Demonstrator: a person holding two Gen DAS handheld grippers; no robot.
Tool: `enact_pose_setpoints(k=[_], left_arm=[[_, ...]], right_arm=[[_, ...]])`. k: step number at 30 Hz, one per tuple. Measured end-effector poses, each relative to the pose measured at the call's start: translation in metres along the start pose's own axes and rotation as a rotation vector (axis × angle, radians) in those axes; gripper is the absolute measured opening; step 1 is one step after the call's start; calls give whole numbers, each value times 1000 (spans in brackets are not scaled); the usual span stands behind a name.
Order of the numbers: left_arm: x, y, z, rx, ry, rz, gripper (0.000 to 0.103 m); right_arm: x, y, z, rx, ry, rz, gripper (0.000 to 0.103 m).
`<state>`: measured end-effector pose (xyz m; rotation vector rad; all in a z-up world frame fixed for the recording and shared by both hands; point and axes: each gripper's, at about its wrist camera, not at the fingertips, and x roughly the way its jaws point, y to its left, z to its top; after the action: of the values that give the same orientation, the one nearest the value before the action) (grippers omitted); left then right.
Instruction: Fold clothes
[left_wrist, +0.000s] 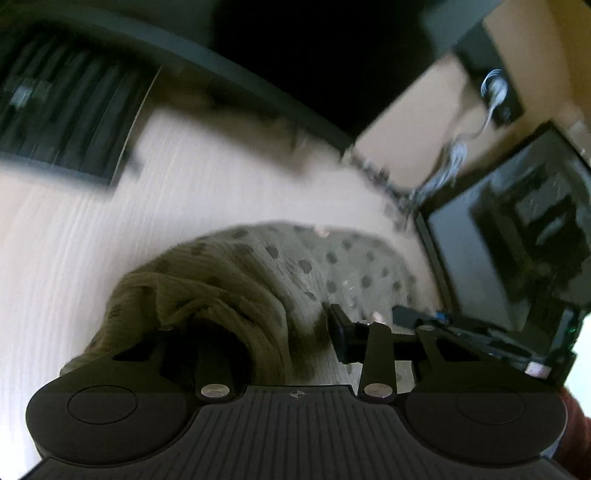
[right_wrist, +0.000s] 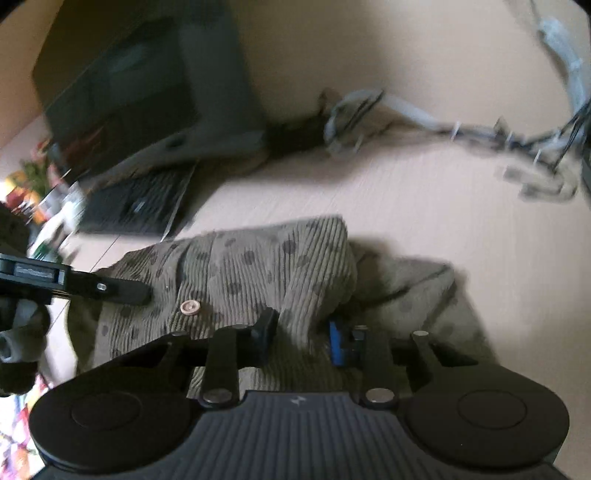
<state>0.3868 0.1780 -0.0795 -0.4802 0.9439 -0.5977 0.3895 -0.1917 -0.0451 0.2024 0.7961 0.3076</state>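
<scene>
Right wrist: pale wood-grain table (right_wrist: 424, 192).

No readable words, numbers or brand names anywhere; both views are smeared with blur. The left gripper's ribbed housing (left_wrist: 295, 424) carries only a small round quartered mark, and the right gripper's housing (right_wrist: 297, 424) shows a tiny pale emblem, too small to make out.
</scene>
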Motion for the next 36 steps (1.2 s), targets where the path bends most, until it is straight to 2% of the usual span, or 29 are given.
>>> enact_pose_setpoints(k=[2,6,8,10,11,14,16,19,22,23,26,31,34,36], left_arm=[[-1,-2,7,13,-14,14,42],[-2,-10,-13,103,89,160,50],[-7,-11,-33,149,139,226,52],[-18,-8,-51,146,154,259,53],[-27,-5,-58,125,146,253,53],[-50,-6,-64,61,77,211,53],[-63,-14,-64,37,20,161,54],[-75,-33,-62,49,-43,106,62],[-72,-49,-64,67,-56,73,73],[-69,-52,-66,69,-46,83,74],[-62,-54,-79,66,3,172,74],[-85,-33,-108,-19,-11,291,79],[-100,-14,-121,-114,-37,343,81],[-108,-4,-128,-161,-51,367,81]], right_arm=[[-3,-3,2,-39,-1,-37,33],[-12,-8,3,-121,3,-114,50],[-19,-7,3,-162,-6,-146,51],[-28,1,7,-200,-39,-108,51],[-33,5,8,-218,-56,-87,50],[-16,29,9,-277,-34,-27,37],[-3,45,9,-316,-17,14,34],[16,70,10,-375,10,74,26],[57,66,11,-240,83,139,27],[66,63,12,-204,86,148,27],[54,58,22,-156,32,161,27],[-4,49,22,-335,-117,67,34],[-17,43,11,-375,-82,69,34],[-5,46,-4,-414,-15,60,34]])
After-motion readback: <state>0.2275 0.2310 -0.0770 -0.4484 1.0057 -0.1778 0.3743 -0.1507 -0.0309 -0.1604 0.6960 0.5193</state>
